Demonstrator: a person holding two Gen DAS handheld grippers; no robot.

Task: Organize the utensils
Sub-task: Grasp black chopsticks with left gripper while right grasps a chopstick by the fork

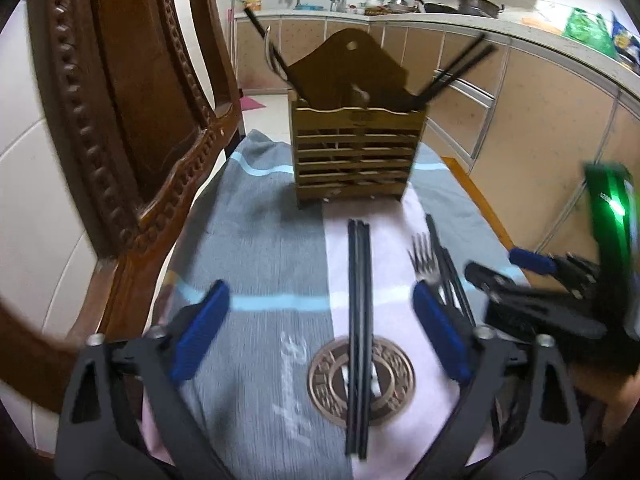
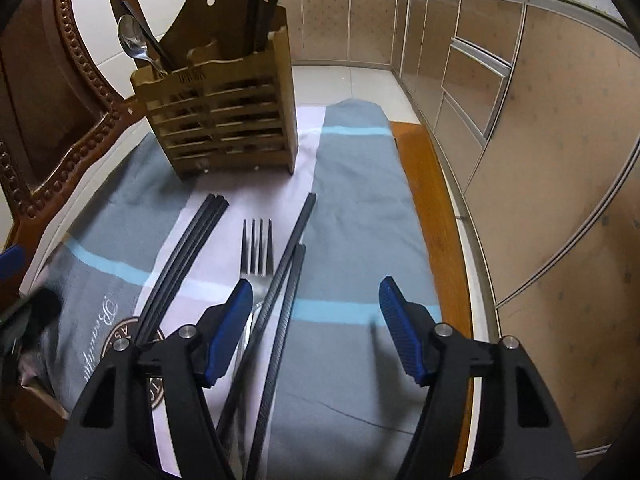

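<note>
Work surface: a grey towel (image 1: 260, 240) with light-blue stripes and a pale pink centre panel, spread over a wooden table.

Holder: a slatted wooden utensil holder (image 1: 356, 156) stands upright at the far end of the towel, at 12 o'clock from the left gripper and at about 11 o'clock from the right. It contains black chopsticks and a metal spoon (image 2: 134, 42), all leaning against its tall back panel.

Loose utensils on the towel:
- One bundle of black chopsticks (image 1: 358, 320) lies lengthwise on the pink panel, crossing a round brown emblem (image 1: 324, 376).
- A metal fork (image 2: 256, 256) lies just right of that bundle, tines toward the holder.
- A second pair of black chopsticks (image 2: 288, 276) lies just right of the fork, touching or nearly so.

Left gripper (image 1: 320, 336): jaws apart, straddling the first bundle without pad contact; nothing held.

Right gripper (image 2: 316, 328): jaws apart, nothing held. The second pair runs between the fingers, close to the left pad (image 2: 228, 332); contact cannot be determined.

A carved wooden chair (image 1: 132, 120) stands at 9 o'clock.
</note>
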